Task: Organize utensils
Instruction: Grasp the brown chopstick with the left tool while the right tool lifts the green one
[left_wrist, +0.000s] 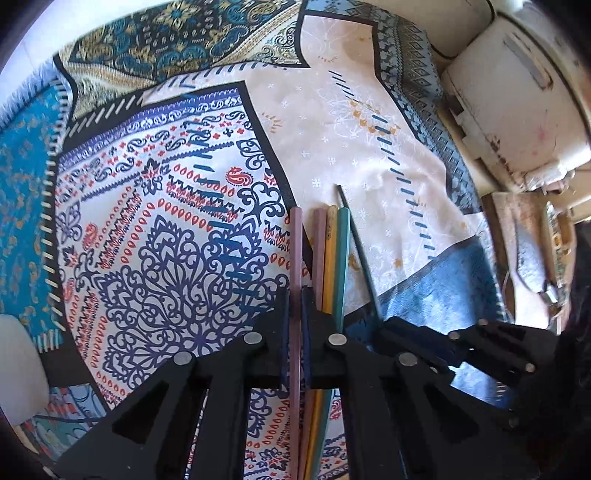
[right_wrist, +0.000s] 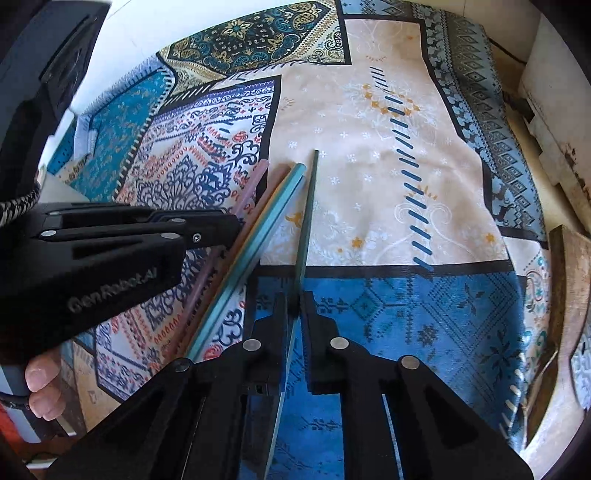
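Note:
Several chopsticks lie close together on the patterned tablecloth (left_wrist: 166, 221). My left gripper (left_wrist: 295, 299) is shut on a mauve chopstick (left_wrist: 295, 243) that runs straight up between its jaws. Just to its right lie a second mauve chopstick (left_wrist: 318, 240), a yellow one (left_wrist: 330, 254) and a teal one (left_wrist: 341, 258). My right gripper (right_wrist: 295, 301) is shut on a dark green chopstick (right_wrist: 309, 206), whose tip rests on the cream patch of cloth. In the right wrist view the left gripper (right_wrist: 231, 229) reaches in from the left over the bundle (right_wrist: 273, 218). In the left wrist view the right gripper (left_wrist: 384, 325) sits low on the right.
A worn white cabinet (left_wrist: 517, 92) stands past the cloth's right edge. A wooden board (right_wrist: 569, 295) lies at the right. A black object (right_wrist: 37, 55) fills the upper left corner, and a person's fingers (right_wrist: 40, 384) hold the left tool. A white object (left_wrist: 18, 369) sits at the left edge.

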